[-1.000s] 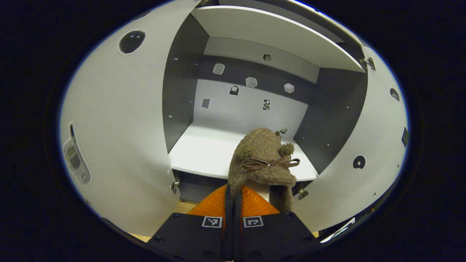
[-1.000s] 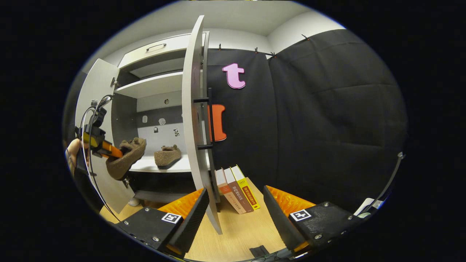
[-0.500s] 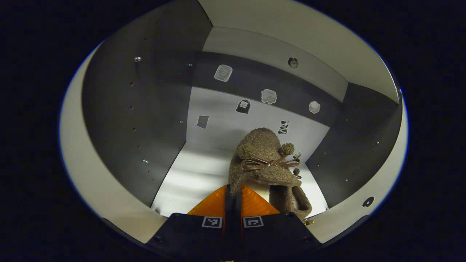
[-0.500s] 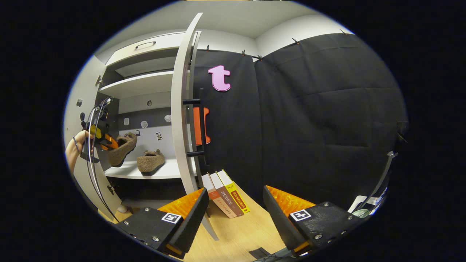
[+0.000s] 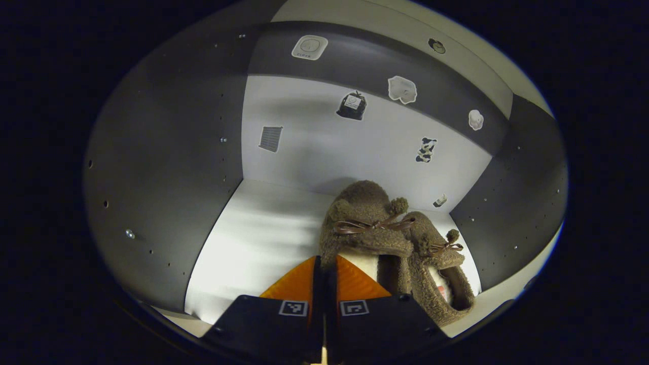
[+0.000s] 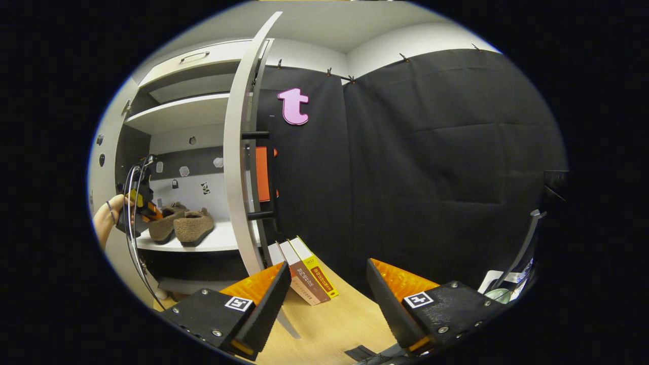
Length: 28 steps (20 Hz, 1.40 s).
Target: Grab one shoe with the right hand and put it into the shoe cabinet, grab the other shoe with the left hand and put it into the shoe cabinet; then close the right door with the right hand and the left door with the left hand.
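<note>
- Left tongs [image 5: 324,263]: clenched on the heel of one brown shoe [image 5: 366,223], inside the shoe cabinet [image 5: 167,152] over its white shelf [image 5: 253,243].
- Other shoe [image 5: 438,268]: on the shelf, just beside the first.
- Right tongs [image 6: 324,291]: released, holding nothing, near the open right door [image 6: 236,152].

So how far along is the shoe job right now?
Done: one brown slipper lies on the cabinet shelf. In hand: the left gripper is shut on the second slipper, beside the first. Left: release it, then close the right door with the open right gripper, and the left door.
</note>
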Available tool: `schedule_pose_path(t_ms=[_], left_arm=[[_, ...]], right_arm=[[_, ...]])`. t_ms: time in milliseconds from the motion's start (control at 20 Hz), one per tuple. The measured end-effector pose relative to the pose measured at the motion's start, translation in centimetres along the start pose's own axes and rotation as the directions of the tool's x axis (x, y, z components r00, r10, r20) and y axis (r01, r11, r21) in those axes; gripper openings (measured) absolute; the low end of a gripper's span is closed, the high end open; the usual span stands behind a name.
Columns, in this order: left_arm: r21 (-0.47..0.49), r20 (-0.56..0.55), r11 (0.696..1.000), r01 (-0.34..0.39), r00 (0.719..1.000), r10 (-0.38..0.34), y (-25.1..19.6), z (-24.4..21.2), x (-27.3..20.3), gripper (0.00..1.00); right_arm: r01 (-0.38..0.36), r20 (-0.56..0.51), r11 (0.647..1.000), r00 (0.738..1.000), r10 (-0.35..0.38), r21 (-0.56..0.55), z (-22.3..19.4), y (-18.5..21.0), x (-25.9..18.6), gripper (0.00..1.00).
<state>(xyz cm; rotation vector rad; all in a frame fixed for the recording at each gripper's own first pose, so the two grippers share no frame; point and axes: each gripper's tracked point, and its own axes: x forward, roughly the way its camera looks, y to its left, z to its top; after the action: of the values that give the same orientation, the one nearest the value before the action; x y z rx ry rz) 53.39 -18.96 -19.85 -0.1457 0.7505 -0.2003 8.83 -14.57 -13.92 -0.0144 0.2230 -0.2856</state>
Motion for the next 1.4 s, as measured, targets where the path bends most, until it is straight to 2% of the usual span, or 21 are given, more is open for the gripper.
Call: schedule_pose_path(t_ms=[100, 150, 200, 250, 300, 400, 450, 500, 550, 700, 850, 900, 950, 1150, 1250, 1400], left_arm=[[0.022, 0.051, 0.999, -0.035, 0.998, 0.034, 0.3, 1.2, -1.0, 0.33], [0.033, 0.076, 0.999, -0.022, 0.997, 0.02, -0.1, 1.7, -1.8, 0.36], [0.04, 0.101, 0.999, -0.016, 0.995, 0.012, -0.6, 1.9, -3.0, 0.45], [0.054, 0.131, 0.999, -0.005, 0.991, -0.002, -1.2, 2.5, -4.5, 0.67], [0.067, 0.173, 0.998, 0.009, 0.985, -0.02, -1.9, 3.0, -6.1, 0.63], [0.11, 0.259, 0.994, 0.006, 0.965, -0.035, -3.0, 3.8, -10.0, 0.87], [0.127, 0.303, 0.992, -0.004, 0.952, -0.034, -3.4, 4.0, -12.0, 0.95], [0.139, 0.349, 0.99, -0.001, 0.936, -0.048, -4.1, 4.0, -14.1, 0.91], [0.149, 0.396, 0.989, -0.001, 0.917, -0.058, -4.8, 4.0, -16.5, 0.97], [0.183, 0.494, 0.983, -0.034, 0.867, -0.062, -5.6, 2.7, -23.6, 0.97], [0.195, 0.566, 0.979, -0.057, 0.822, -0.065, -5.8, 0.9, -30.2, 0.96], [0.187, 0.581, 0.981, -0.058, 0.812, -0.063, -5.6, 0.2, -32.2, 0.94], [0.177, 0.591, 0.982, -0.062, 0.805, -0.056, -5.2, -0.9, -34.0, 0.96], [0.154, 0.619, 0.981, -0.119, 0.785, -0.001, -2.1, -4.2, -39.8, 0.94], [0.134, 0.623, 0.979, -0.155, 0.781, 0.039, 0.1, -5.9, -42.3, 0.99], [0.106, 0.627, 0.974, -0.202, 0.774, 0.092, 3.3, -8.1, -45.2, 0.96]], right_arm=[[-0.014, -0.001, 1.0, 1.0, 0.014, 0.005, 0.0, 0.3, 0.2, 0.93], [-0.023, -0.001, 1.0, 1.0, 0.023, 0.007, 0.0, 0.3, 0.3, 0.93], [-0.033, -0.001, 0.999, 0.999, 0.033, 0.01, 0.1, 0.4, 0.6, 0.93], [-0.046, -0.003, 0.999, 0.999, 0.046, 0.01, 0.1, 0.5, 0.8, 0.93], [-0.057, -0.005, 0.998, 0.998, 0.057, 0.01, 0.1, 0.5, 0.9, 0.93], [-0.081, -0.002, 0.997, 0.997, 0.082, 0.002, 0.2, 0.4, 1.1, 0.93], [-0.095, 0.0, 0.996, 0.996, 0.095, -0.002, 0.3, 0.4, 1.2, 0.93], [-0.109, 0.002, 0.994, 0.994, 0.109, -0.006, 0.4, 0.3, 1.2, 0.93], [-0.125, 0.002, 0.992, 0.992, 0.125, -0.01, 0.5, 0.4, 1.2, 0.93], [-0.184, 0.014, 0.983, 0.983, 0.185, -0.012, 0.7, 0.6, 1.7, 0.93], [-0.286, 0.009, 0.958, 0.958, 0.286, 0.023, 0.6, 2.2, 1.6, 0.93], [-0.305, 0.008, 0.952, 0.952, 0.305, 0.026, 0.6, 2.3, 1.9, 0.98], [-0.318, 0.008, 0.948, 0.948, 0.318, 0.024, 0.6, 2.4, 2.2, 0.93], [-0.355, 0.02, 0.935, 0.935, 0.354, 0.014, 0.9, 3.0, 1.9, 0.93], [-0.361, 0.024, 0.933, 0.932, 0.361, -0.001, 1.1, 2.9, 1.9, 0.92], [-0.362, 0.027, 0.932, 0.932, 0.362, -0.004, 1.2, 3.3, 1.9, 0.92]])
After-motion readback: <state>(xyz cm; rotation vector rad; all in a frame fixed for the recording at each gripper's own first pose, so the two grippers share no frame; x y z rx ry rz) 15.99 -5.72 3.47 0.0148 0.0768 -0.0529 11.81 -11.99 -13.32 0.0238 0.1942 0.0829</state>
